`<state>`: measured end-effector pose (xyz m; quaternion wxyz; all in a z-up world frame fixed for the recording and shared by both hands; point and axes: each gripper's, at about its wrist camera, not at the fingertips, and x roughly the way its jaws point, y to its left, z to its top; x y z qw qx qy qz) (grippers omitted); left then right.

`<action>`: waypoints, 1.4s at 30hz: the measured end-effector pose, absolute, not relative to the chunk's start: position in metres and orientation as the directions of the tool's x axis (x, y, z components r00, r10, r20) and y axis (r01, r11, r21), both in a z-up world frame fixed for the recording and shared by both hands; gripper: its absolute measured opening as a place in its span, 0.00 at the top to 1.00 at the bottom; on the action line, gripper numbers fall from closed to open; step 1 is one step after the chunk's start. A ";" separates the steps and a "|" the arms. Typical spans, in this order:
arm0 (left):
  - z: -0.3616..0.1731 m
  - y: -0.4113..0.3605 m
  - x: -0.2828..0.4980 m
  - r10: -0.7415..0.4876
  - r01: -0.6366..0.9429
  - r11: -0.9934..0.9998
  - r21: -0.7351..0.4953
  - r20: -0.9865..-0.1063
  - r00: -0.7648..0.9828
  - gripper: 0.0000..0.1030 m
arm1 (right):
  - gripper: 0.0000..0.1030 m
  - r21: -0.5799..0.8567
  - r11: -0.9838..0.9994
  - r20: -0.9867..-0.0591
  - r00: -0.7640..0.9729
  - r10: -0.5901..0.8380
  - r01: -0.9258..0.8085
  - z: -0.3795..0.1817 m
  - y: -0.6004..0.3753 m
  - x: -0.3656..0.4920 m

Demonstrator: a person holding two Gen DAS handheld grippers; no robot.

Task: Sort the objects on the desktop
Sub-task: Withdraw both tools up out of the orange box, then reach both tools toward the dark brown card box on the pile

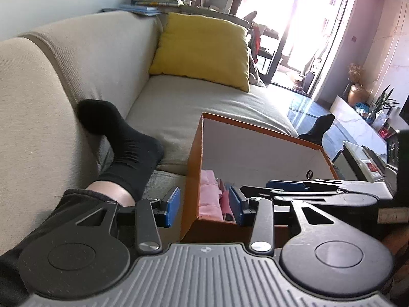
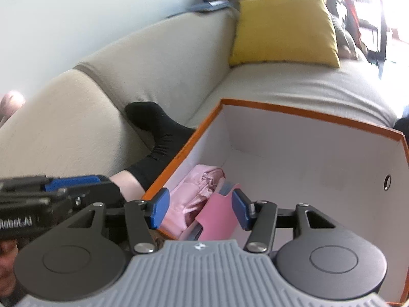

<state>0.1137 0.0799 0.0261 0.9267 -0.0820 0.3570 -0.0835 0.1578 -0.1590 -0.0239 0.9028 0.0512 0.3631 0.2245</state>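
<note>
An orange box (image 2: 306, 112) with a white inside stands on the sofa seat. In its near left corner lies a folded pale pink cloth (image 2: 196, 186), and a darker pink flat item (image 2: 219, 209) leans against it. My right gripper (image 2: 200, 209) hangs over that corner, open, and its pads touch neither pink thing. My left gripper (image 1: 204, 207) is open and straddles the box's left wall (image 1: 194, 158), one pad outside and one over the pink cloth (image 1: 211, 199). Each gripper shows side-on in the other's view: the right gripper (image 1: 294, 186), the left gripper (image 2: 74, 183).
A beige sofa (image 1: 76, 58) fills the scene, with a yellow cushion (image 1: 204, 48) at its far end. A person's leg in a black sock (image 1: 125, 140) lies beside the box's left wall. Books (image 1: 153, 0) are stacked behind the backrest. A low table (image 1: 363, 158) stands at the right.
</note>
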 end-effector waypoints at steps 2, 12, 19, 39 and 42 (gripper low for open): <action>0.026 0.078 0.106 -0.197 0.091 0.977 -0.195 -0.641 0.742 0.53 | 0.45 0.243 0.889 -0.628 0.635 0.449 -0.388 -0.025 -0.158 0.150; 0.011 0.077 0.076 -0.182 0.068 0.979 -0.194 -0.664 0.725 0.53 | 0.40 0.201 0.897 -0.636 0.644 0.425 -0.393 -0.036 -0.159 0.115; -0.004 0.077 0.063 -0.207 0.075 0.974 -0.213 -0.711 0.671 0.53 | 0.40 0.108 0.876 -0.591 0.679 0.437 -0.470 -0.027 -0.152 0.089; -0.034 0.086 0.036 -0.205 0.037 0.972 -0.230 -0.769 0.605 0.53 | 0.52 0.102 0.854 -0.723 0.552 0.416 -0.510 -0.065 -0.136 0.075; -0.039 0.086 0.037 -0.206 0.033 0.972 -0.232 -0.779 0.592 0.53 | 0.53 0.118 0.859 -0.746 0.526 0.408 -0.498 -0.074 -0.136 0.078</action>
